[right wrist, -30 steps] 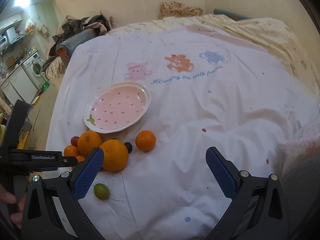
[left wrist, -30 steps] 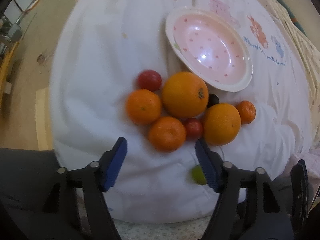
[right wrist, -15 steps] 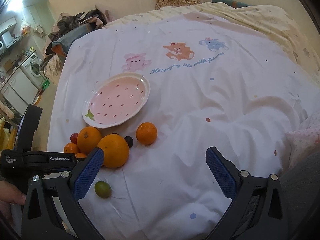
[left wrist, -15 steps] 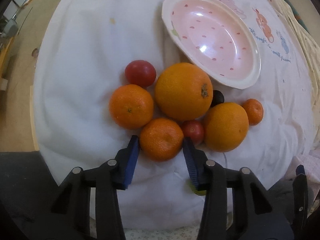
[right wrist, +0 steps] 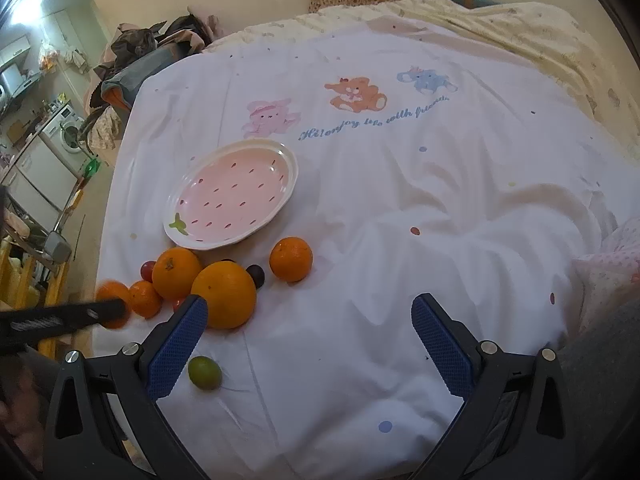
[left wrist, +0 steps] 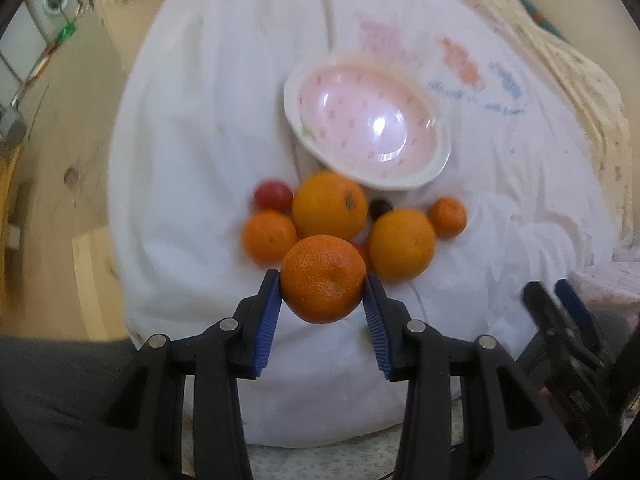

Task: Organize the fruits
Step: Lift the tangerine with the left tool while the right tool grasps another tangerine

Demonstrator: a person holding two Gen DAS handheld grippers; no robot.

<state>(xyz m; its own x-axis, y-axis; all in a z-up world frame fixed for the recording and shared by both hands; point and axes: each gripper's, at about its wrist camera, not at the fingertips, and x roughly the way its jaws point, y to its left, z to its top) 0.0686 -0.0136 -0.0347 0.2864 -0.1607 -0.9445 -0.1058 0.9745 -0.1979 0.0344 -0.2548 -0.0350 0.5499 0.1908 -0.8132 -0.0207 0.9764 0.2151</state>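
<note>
My left gripper (left wrist: 323, 302) is shut on a mandarin (left wrist: 323, 278) and holds it lifted above the white sheet, in front of the fruit pile. The pile holds two big oranges (left wrist: 329, 205) (left wrist: 401, 243), a mandarin (left wrist: 269, 236), a small mandarin (left wrist: 447, 217), red tomatoes (left wrist: 273, 196) and a dark grape (left wrist: 379, 207). The pink strawberry plate (left wrist: 366, 120) lies empty behind the pile; it also shows in the right wrist view (right wrist: 234, 196). My right gripper (right wrist: 310, 344) is open and empty above the sheet, right of the pile. A green lime (right wrist: 204, 372) lies by its left finger.
The bed edge drops to a wooden floor (left wrist: 60, 160) at the left. A pile of clothes (right wrist: 148, 60) sits at the far corner of the bed. A pink dotted cloth (right wrist: 608, 268) lies at the right. The left gripper's arm (right wrist: 60, 320) shows at the left of the right wrist view.
My left gripper closed on the nearest mandarin and lifted it off the sheet, pulling back from the pile. The right gripper barely moved.
</note>
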